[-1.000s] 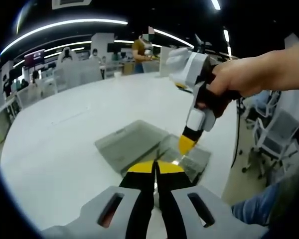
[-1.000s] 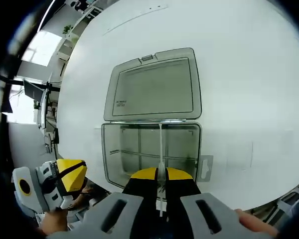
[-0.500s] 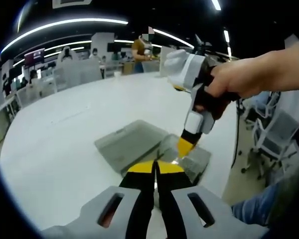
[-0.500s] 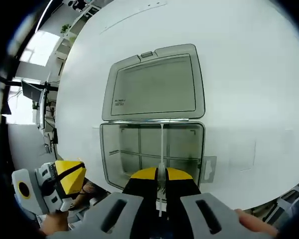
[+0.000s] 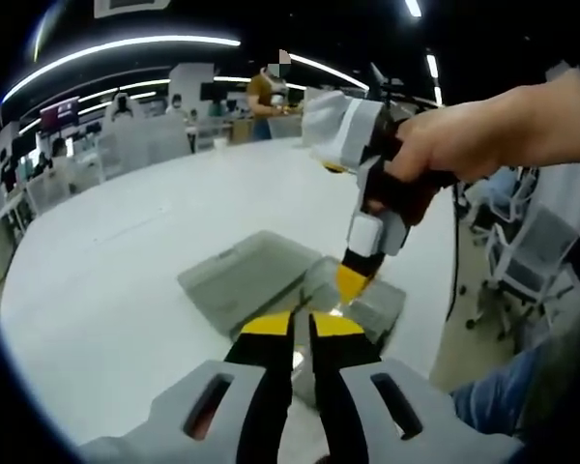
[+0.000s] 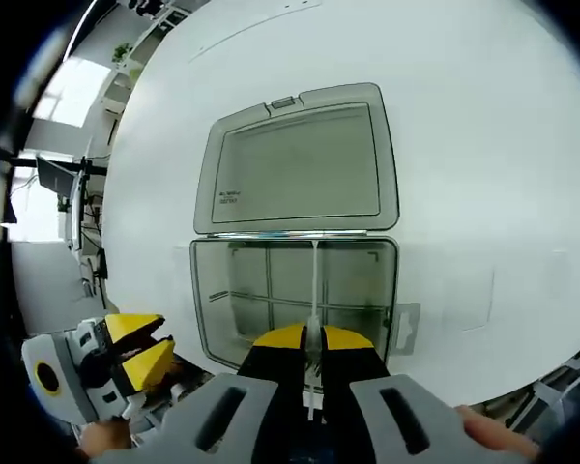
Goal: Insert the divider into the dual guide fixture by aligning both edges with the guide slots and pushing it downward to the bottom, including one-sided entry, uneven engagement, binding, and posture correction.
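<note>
In the right gripper view, a clear plastic box (image 6: 295,290) with its lid (image 6: 298,164) folded open lies at frame centre on a white table (image 6: 483,126). The right gripper (image 6: 304,338), jaws nearly closed, pinches a thin clear divider (image 6: 314,290) standing upright inside the box. The left gripper (image 6: 140,350), lower left, has its jaws slightly parted, holding nothing.

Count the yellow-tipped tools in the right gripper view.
2. The right tool rises at bottom centre, shut on the thin clear plastic divider; the left tool sits lower left, jaws parted.

divider (image 6: 314,290) lower end hidden, perhaps between jaws
</note>
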